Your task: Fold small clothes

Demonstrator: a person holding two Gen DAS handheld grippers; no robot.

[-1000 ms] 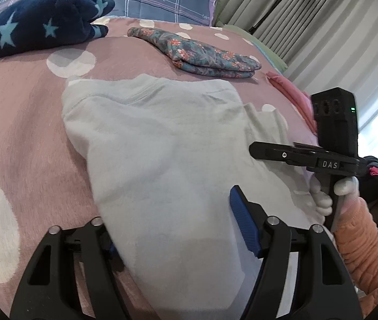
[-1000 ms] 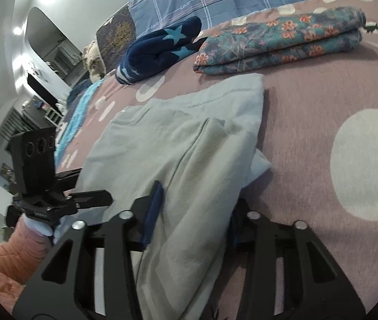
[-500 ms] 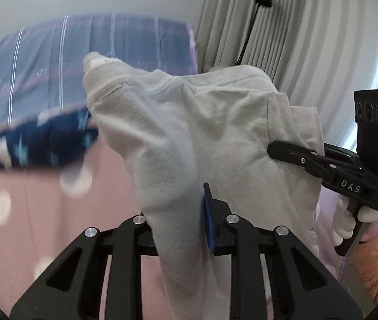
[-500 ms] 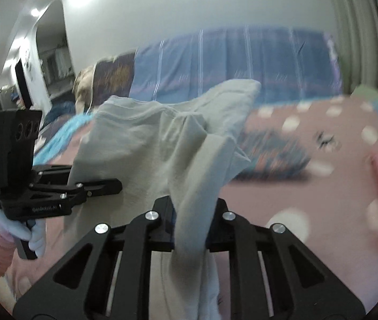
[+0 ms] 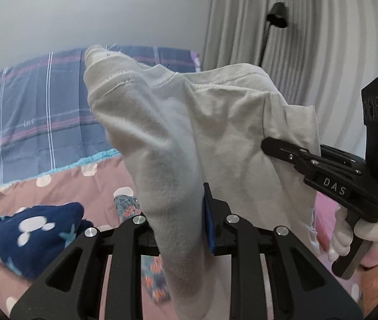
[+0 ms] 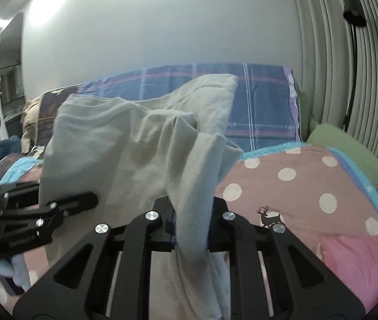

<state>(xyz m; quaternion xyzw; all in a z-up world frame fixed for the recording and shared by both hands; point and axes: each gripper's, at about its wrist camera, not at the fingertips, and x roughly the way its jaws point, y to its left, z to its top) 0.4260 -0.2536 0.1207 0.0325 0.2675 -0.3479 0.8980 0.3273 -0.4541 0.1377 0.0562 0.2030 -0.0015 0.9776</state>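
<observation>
Pale grey cotton fills both wrist views: a small grey garment (image 5: 189,133) is pinched in both sets of jaws and hangs in the air above the bed (image 6: 309,200). The left gripper (image 5: 180,221) has its jaws drawn close together on a thick bunch of the cloth, the blue pad on one side pressed against the fabric. The right gripper (image 6: 191,213) likewise has its jaws nearly closed on a vertical fold of the same garment, which rises from between them and spreads up and to the left.

From the left wrist view, the right gripper appears at the right edge, its fingers against the garment's side seam, held by a white-gloved hand (image 5: 349,234) with a pink sleeve. The garment's collar edge and one corner stand above the jaws, in front of the blue plaid pillow (image 5: 28,122).

Below the cloth, on the pink polka-dot bedcover, lie a navy star-patterned garment (image 5: 28,240) to the left and a floral folded cloth (image 5: 151,274) partly hidden behind the left gripper. From the right wrist view a pink item (image 6: 354,261) lies on the bed to the right, with a green pillow (image 6: 349,149) beyond it and pleated curtains (image 6: 349,53) behind.
</observation>
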